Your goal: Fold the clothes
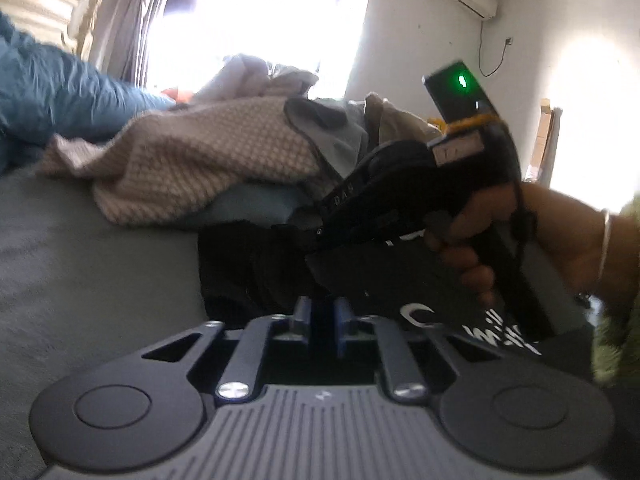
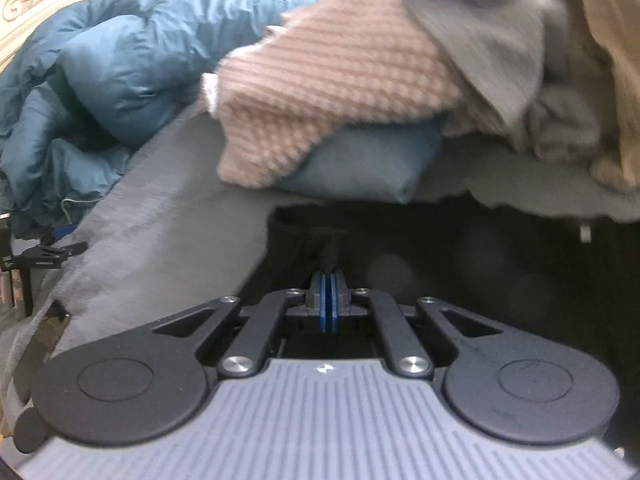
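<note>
Black garment point(image 2: 460, 264): spread on bed point(image 2: 168, 216), in front of unfolded clothes pile point(image 2: 360, 80).
Right hand-held gripper point(image 2: 329, 280): blue pads pressed together, black fabric pinched between them.
Left hand-held gripper point(image 1: 321, 312): pads slightly parted, narrow gap; low at garment edge point(image 1: 248, 272); whether fabric sits in gap cannot be told.
Step judged: fold in hand, one edge held.
Next: secure left-side edge, carry both across evenly, lay flat.
Blue quilt point(image 2: 104, 68): beyond, well apart.

Grey bed point(image 2: 168, 184) carries black garment point(image 2: 460, 264), clothes pile point(image 2: 340, 80), blue duvet point(image 2: 100, 72).
</note>
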Demonstrator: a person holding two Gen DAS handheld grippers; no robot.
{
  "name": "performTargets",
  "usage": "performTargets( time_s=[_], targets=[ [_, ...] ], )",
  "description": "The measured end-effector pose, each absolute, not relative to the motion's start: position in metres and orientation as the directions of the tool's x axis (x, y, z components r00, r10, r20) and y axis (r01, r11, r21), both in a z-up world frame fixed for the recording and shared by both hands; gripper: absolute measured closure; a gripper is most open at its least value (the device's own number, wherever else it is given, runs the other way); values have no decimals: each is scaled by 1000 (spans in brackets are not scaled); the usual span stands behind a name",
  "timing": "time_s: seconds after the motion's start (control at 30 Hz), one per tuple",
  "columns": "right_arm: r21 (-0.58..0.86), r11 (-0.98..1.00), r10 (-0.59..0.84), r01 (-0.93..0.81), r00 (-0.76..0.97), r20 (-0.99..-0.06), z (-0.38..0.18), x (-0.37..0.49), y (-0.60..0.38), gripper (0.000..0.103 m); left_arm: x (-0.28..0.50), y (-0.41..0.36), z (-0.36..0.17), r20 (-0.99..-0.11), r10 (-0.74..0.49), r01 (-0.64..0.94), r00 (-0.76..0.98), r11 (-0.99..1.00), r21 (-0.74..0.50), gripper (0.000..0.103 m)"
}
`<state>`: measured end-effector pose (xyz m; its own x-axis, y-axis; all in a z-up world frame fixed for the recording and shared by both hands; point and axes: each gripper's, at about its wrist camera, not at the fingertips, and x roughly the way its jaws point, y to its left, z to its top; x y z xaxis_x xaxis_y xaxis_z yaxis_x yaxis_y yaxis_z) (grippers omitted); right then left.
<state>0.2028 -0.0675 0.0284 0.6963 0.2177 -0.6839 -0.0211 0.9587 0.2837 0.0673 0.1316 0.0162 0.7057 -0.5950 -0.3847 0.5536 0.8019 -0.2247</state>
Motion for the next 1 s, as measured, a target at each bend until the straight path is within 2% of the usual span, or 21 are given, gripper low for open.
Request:
performTargets(
  time_s=[0.07, 0.23, 0.3, 0.43, 0.57, 0.77, 0.87, 1.0],
  targets=[
    [289, 957, 207, 2, 694, -690, 20, 203, -74, 99, 67, 135, 15, -391, -615, 563, 685, 787, -251, 63],
    [321, 945, 194, 66, 676, -711, 11, 198, -95, 95, 66, 141, 16, -405, -622, 561, 670, 782, -274, 58],
    [325, 940, 166, 103, 694, -701, 16, 190, -104, 88, 70, 143, 15, -421, -613, 547, 668, 789, -280, 54],
    [370, 925, 201, 84, 719, -666, 29, 174, -107, 82, 76, 141, 9, -497, -562, 497, 661, 824, -271, 53],
    [361, 932, 277, -40, 722, -634, 41, 174, -82, 79, 81, 150, 3, -525, -560, 462, 641, 828, -318, 53],
    [314, 935, 346, -164, 615, -708, 22, 201, -33, 79, 91, 162, -3, -525, -585, 437, 618, 811, -389, 53],
    [237, 963, 265, -126, 576, -774, 10, 200, -45, 81, 91, 162, -4, -525, -583, 440, 619, 812, -383, 53],
    [167, 986, 128, 11, 598, -791, 19, 178, -101, 81, 91, 160, -4, -528, -580, 442, 620, 815, -376, 53]
  ],
)
